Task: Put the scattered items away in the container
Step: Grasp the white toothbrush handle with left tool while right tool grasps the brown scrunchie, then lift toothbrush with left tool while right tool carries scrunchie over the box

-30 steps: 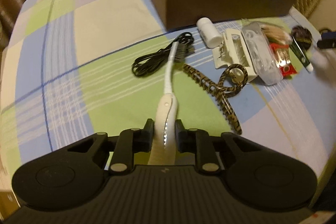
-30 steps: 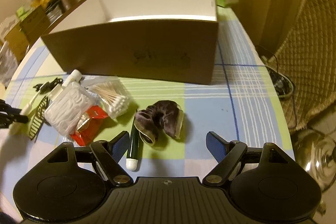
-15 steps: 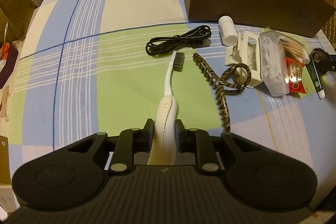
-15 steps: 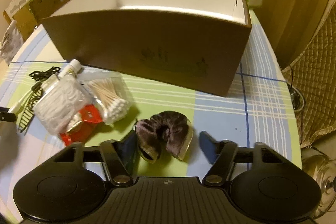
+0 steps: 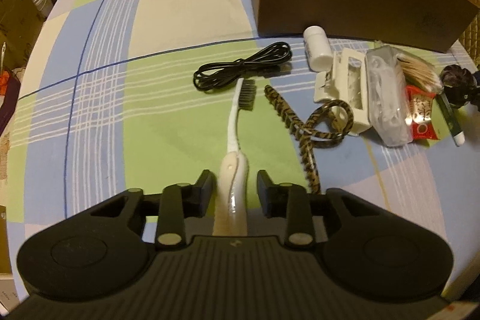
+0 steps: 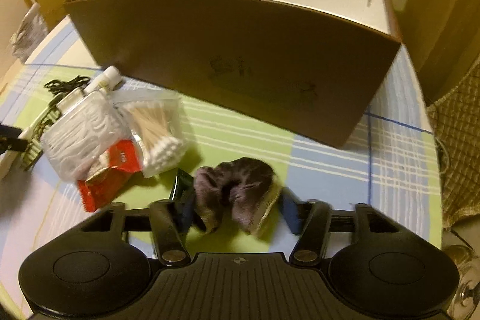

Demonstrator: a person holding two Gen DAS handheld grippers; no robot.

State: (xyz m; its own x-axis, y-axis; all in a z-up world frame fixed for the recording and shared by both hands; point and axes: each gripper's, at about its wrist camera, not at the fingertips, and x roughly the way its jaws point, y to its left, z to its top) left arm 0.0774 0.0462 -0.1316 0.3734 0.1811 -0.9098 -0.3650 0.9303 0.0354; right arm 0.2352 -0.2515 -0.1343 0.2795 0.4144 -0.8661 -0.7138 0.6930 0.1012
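Scrunchie grab could drag the green tube along
Your right gripper [image 6: 237, 210] is closing around the soft brown scrunchie [image 6: 237, 194] on the tablecloth before the box [image 6: 240, 56]; the tube [image 6: 181, 185] touches one finger. Your left gripper [image 5: 232, 188] holds the white toothbrush [image 5: 235, 140], its dark bristles beside the cable [image 5: 243, 69]

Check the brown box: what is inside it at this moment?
In the right wrist view, the brown box shows only bare white inner walls; no item is visible inside. Its front wall hides the floor, so something lying low cannot be ruled out. The left wrist view shows only its outside.
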